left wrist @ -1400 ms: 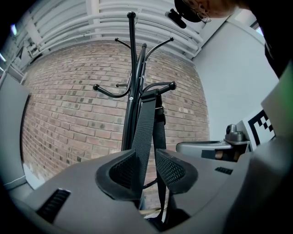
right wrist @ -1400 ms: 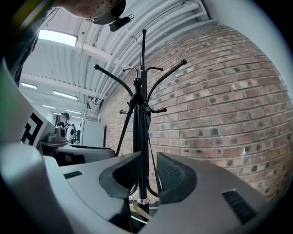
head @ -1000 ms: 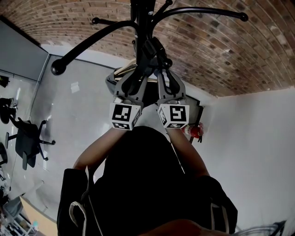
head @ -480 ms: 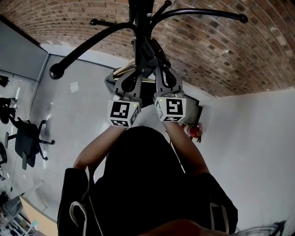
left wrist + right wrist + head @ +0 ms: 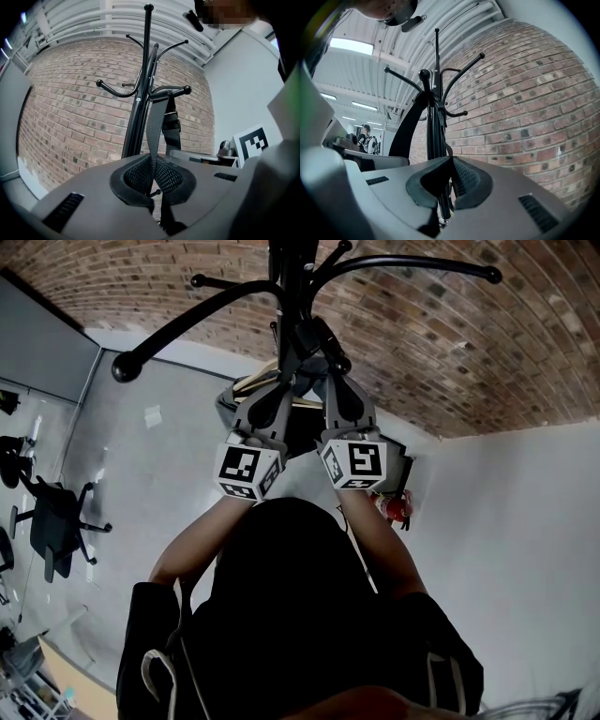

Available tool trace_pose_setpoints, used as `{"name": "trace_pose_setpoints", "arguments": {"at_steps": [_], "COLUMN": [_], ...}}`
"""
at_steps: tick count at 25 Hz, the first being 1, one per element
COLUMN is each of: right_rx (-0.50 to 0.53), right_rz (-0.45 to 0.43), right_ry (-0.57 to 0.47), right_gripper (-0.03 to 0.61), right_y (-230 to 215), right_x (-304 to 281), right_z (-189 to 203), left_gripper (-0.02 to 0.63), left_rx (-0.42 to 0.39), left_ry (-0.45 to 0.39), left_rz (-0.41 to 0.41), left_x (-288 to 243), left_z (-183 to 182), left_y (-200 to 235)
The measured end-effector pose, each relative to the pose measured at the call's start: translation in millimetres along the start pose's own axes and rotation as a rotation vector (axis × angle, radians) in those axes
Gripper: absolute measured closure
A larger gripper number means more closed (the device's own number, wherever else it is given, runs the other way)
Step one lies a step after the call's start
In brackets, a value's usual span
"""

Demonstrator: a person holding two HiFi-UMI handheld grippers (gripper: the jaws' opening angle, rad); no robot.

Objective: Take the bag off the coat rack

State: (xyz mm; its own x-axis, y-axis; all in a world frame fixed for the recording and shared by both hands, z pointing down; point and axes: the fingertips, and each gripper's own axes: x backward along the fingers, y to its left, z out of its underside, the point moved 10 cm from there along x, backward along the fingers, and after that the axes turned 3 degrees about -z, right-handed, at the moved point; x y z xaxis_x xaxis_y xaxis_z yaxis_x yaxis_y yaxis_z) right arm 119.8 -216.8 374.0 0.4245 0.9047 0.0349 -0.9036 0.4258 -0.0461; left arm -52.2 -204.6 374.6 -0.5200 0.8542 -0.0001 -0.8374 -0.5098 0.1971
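Closing left tongs (image 5: 152, 180) and clamped right tongs (image 5: 449, 180) on bag strap (image 5: 153, 125)

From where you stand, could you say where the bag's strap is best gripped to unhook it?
Grip the strap on its flat hanging run below the hook, coming from below and clamping its broad faces. It loops over an upturned, knob-ended arm, so it must lift up and outward. The left gripper is closing on it there.

I can't make out any legible words, labels, brand names, numbers or signs on anything here.
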Motion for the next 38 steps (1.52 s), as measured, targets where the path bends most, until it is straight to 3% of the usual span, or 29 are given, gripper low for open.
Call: {"name": "trace_pose_setpoints", "arguments": {"at_steps": [12, 17, 38], "right_rx": [-0.018, 0.002, 0.009], "right_rz": [0.008, 0.01, 0.106], "right_ry": [-0.071, -0.102, -0.212], "right_gripper": [0.555, 0.555, 0.555], "right_y": [9.2, 13.5, 20.3], "right_x": [22.6, 35.3, 85.1], "right_z": [-16.2, -26.1, -64.2], "left_gripper": [0.591, 0.591, 0.591], "left_rx": [-0.029, -0.079, -0.032], "left_ry": [-0.058, -0.077, -0.174], "left_rz": [0.012, 0.014, 0.021], "left_x": [23.7, 32.5, 67.8], "left_z": [-19.1, -29.9, -67.9], "left_y": [-10.3, -14.9, -22.2]}}
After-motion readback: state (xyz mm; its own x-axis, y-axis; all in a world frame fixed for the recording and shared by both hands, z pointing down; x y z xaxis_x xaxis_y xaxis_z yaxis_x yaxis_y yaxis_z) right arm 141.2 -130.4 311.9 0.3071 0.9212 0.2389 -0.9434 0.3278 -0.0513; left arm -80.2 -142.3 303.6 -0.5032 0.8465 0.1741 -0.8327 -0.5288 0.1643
